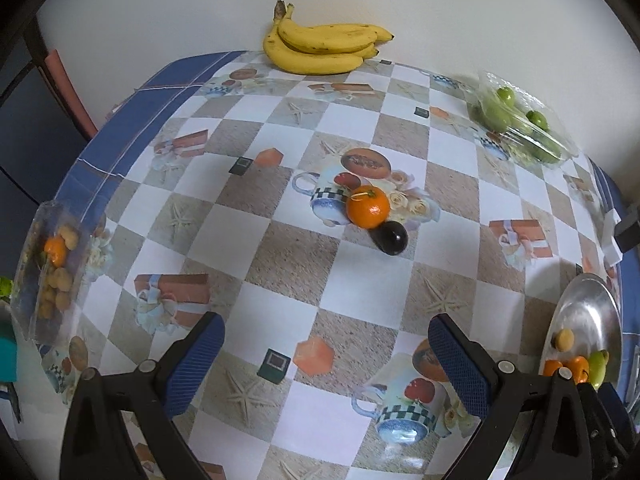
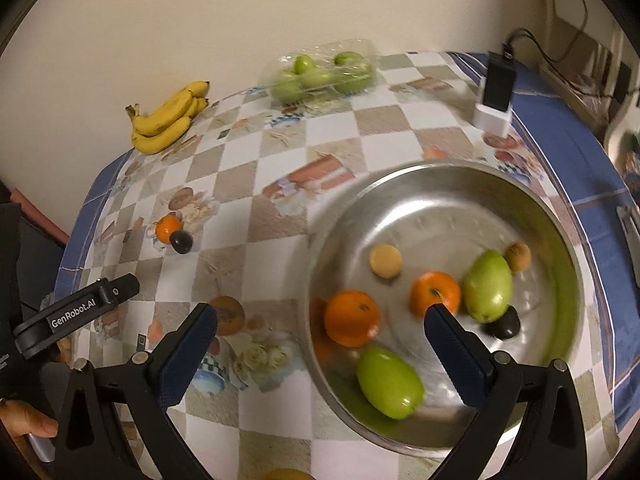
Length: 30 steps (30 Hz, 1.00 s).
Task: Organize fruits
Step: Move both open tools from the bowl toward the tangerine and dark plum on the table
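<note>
Left wrist: left gripper [image 1: 324,350] spread wide and empty, squared toward orange [image 1: 367,207] touching dark plum [image 1: 392,239] ahead on desk [image 1: 280,248]; right wrist: right gripper [image 2: 320,344] likewise wide, empty, above steel bowl [image 2: 440,184] collecting fruit.

My left view bright and fairly crisp, cool even light, soft shadow under the tangerine [image 1: 367,207], my right view dimmer and yellower, motion smear across the steel bowl [image 2: 560,248], glare on its metal, both views bulging, dark-cornered at the edges.
</note>
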Each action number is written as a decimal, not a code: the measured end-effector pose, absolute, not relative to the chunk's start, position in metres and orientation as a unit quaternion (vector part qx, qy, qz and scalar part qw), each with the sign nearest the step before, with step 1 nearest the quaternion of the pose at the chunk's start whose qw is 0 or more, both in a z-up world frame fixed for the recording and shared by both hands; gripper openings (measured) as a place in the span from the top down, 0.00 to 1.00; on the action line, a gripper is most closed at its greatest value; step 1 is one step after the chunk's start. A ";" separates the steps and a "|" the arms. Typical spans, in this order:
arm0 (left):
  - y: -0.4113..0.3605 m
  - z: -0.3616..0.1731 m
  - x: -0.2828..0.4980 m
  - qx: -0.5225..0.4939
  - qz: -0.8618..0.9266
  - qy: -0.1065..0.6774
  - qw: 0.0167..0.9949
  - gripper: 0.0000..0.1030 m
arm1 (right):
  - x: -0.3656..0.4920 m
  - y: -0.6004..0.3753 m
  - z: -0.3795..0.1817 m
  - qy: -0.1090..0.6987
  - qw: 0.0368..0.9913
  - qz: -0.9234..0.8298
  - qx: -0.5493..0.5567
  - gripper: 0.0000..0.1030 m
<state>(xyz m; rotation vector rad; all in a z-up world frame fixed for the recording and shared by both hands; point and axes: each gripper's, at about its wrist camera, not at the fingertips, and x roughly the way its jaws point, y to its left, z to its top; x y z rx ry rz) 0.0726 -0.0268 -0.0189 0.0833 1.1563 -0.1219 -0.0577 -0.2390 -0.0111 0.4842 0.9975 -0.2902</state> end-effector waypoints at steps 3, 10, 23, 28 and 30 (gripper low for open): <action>-0.024 -0.019 0.078 0.036 -0.056 0.546 0.835 0.00 | -0.048 -0.234 -0.011 0.470 0.842 -0.132 0.228 0.00; -0.016 -0.035 0.096 0.037 -0.047 0.563 0.824 0.00 | -0.023 -0.233 -0.015 0.473 0.840 -0.146 0.222 0.00; -0.007 -0.044 0.134 0.006 -0.032 0.570 0.821 0.00 | 0.021 -0.224 -0.016 0.483 0.846 -0.147 0.174 0.00; -0.005 -0.047 0.147 -0.003 -0.035 0.575 0.818 0.00 | 0.039 -0.219 -0.017 0.485 0.846 -0.137 0.173 0.00; -0.003 -0.047 0.153 -0.008 -0.035 0.575 0.818 0.00 | 0.046 -0.218 -0.019 0.487 0.845 -0.135 0.176 0.00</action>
